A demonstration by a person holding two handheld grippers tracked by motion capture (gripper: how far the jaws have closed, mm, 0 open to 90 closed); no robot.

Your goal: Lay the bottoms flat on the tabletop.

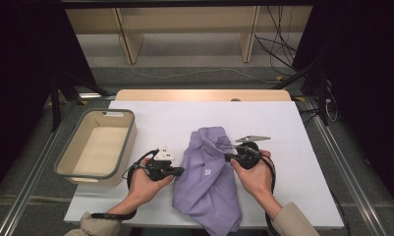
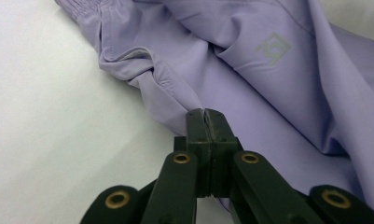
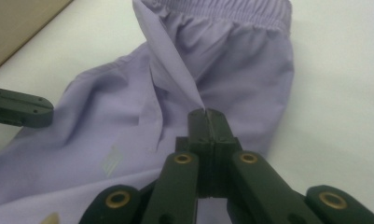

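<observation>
Though gripper-pinched, shorts point(image 1: 208, 177) clear of edges

**Even light on the table, dark at the sides**

In the high view, soft overhead light falls evenly on the white table cover point(image 1: 150, 118), while both side edges sink into near black. Shadows are faint and short beside the crumpled lilac fabric garment point(image 1: 209, 182) and the grey-rimmed beige plastic bin point(image 1: 97, 145). No hard glare shows. The picture is slightly soft. In both gripper views the near black jaws are a little blurred, the cloth folds sharper, and the white surface looks dimmer toward the corners.
</observation>
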